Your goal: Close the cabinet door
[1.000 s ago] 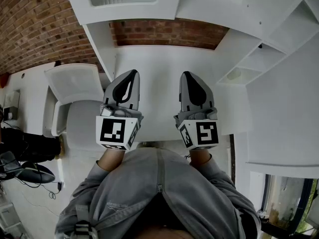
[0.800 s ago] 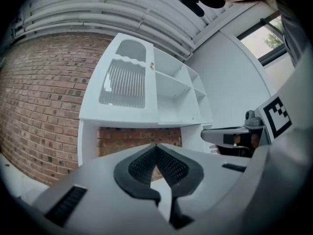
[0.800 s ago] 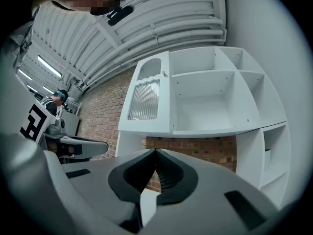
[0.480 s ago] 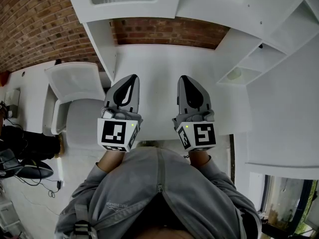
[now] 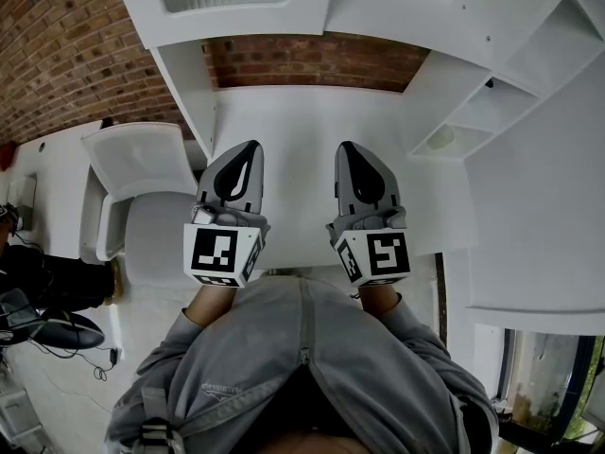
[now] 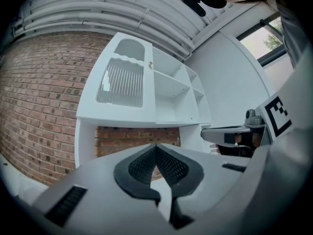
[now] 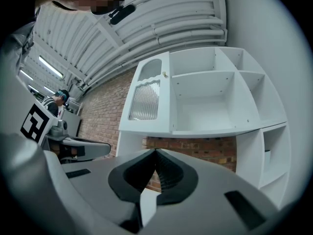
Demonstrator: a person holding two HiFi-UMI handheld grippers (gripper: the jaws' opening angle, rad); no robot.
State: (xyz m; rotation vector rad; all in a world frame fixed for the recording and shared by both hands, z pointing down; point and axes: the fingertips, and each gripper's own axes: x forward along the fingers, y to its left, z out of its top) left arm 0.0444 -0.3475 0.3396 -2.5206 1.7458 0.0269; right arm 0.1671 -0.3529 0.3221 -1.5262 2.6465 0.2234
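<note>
Soft, even daylight is filling every view, and nothing is smearing from motion. The glossy white shelved cabinet (image 5: pixel 406 8) is glaring, nearly blown out in the head view, while the red brick wall (image 5: pixel 66 55) is sitting dimmer. Light is coming from the tall window (image 6: pixel 266 38) and the ceiling strip lights (image 7: pixel 46 66). Both gripper views are bending hard at black-cornered edges. My grey plastic left claw (image 6: pixel 156 146) and grey plastic right claw (image 7: pixel 155 152) are going soft near the lens.

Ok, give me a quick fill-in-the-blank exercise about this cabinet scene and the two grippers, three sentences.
1. The wall behind the white cabinet is made of ____.
2. The left gripper and the right gripper both have their jaws ____, with nothing between them.
3. In the right gripper view, the ribbed panel sits to the ____ of the open shelves.
Missing words: brick; shut; left.
</note>
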